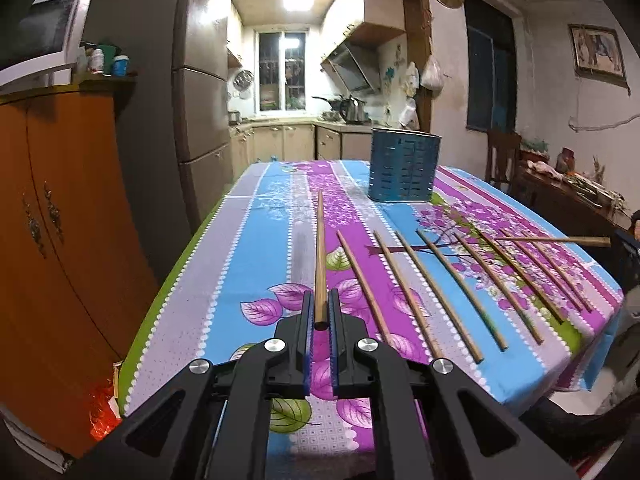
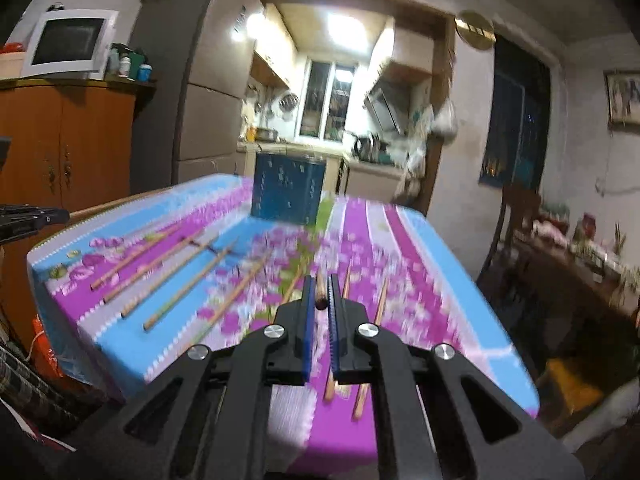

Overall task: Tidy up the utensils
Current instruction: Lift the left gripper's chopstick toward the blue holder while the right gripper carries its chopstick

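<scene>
My left tongs [image 1: 320, 312] and right tongs [image 2: 320, 298] each pinch one chopstick [image 1: 320, 256] by its butt. That leaves the tips free to aim at the holder [image 1: 404, 166] near the desk's [image 1: 256, 240] far edge.

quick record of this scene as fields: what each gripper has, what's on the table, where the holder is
left gripper: shut on a chopstick, lifted above the cloth
right gripper: shut on a second chopstick
loose chopsticks: lying in a row on the tablecloth
utensil holder: blue, slotted, upright at the far end of the table
right wrist view: blurred
</scene>
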`<state>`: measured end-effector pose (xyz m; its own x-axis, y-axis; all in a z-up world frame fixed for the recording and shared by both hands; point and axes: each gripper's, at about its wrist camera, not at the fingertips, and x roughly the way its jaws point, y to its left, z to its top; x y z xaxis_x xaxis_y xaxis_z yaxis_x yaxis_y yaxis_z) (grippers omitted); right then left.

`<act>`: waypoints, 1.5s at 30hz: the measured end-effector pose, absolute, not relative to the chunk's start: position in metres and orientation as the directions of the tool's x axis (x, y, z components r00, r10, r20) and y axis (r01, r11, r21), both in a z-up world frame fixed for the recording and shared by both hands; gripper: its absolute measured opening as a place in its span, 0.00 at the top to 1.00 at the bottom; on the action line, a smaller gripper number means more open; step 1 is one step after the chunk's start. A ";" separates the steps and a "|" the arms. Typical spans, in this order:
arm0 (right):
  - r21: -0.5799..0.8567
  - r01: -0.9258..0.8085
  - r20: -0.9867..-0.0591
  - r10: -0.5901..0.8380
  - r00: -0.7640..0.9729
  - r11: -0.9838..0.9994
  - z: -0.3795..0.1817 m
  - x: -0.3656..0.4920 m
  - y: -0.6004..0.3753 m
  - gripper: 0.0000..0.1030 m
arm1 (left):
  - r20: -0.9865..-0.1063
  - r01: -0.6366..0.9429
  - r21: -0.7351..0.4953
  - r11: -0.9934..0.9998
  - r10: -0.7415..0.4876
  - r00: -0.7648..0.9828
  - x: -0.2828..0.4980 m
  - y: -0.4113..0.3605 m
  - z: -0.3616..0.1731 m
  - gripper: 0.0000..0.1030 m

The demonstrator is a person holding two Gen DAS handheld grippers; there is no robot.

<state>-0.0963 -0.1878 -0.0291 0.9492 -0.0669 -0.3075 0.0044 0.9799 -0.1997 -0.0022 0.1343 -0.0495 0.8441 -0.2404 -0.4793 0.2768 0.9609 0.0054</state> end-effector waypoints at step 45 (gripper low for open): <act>-0.065 -0.194 -0.386 0.155 0.909 0.979 0.095 0.064 -0.233 0.95 | -0.492 0.390 -0.166 0.906 -0.419 0.763 0.130 0.135 0.080 0.93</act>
